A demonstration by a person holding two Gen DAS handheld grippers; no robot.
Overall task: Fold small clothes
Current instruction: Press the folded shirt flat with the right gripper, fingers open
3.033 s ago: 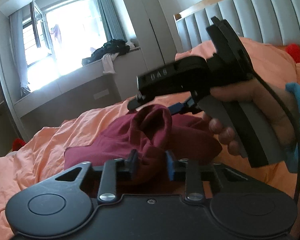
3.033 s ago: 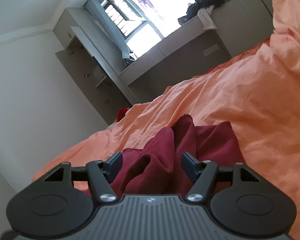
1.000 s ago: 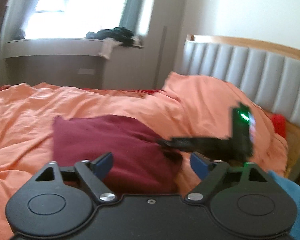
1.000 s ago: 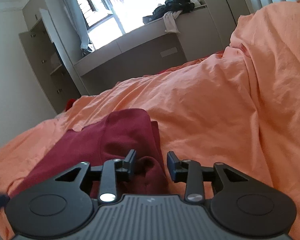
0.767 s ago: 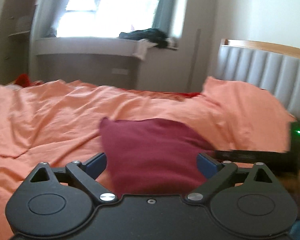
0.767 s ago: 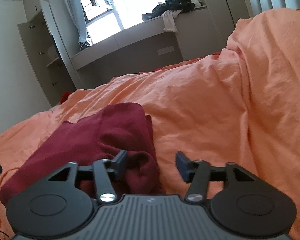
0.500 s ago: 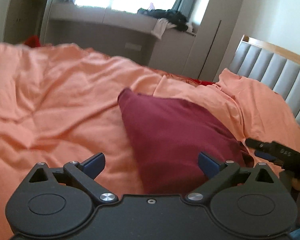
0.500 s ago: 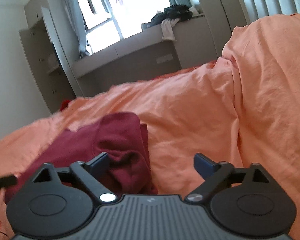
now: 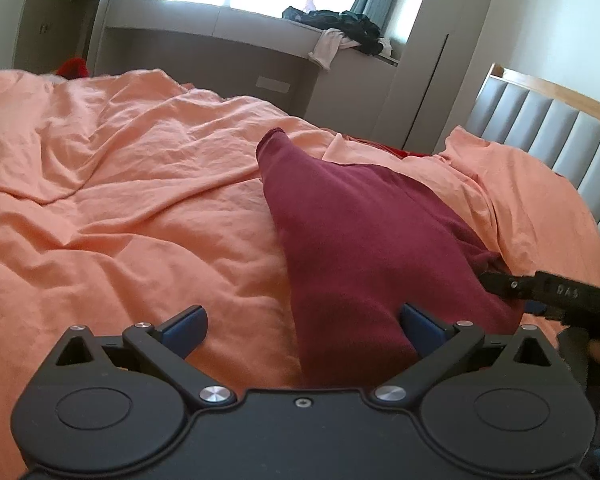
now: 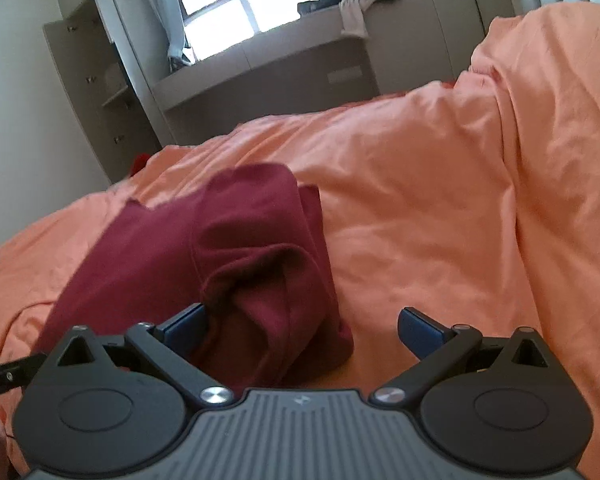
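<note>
One dark red garment [image 9: 364, 240] was seen lying on the orange duvet [image 9: 120, 200], its long axis running away from the left gripper [image 9: 302, 330] to a narrow end pointed toward the window ledge [image 9: 220, 28]. Both grippers were held with fingers wide apart, clamped on nothing. The right gripper [image 10: 300, 330] was placed over a bunched end, possibly folded. A padded headboard [image 9: 560, 136] stood beyond.
</note>
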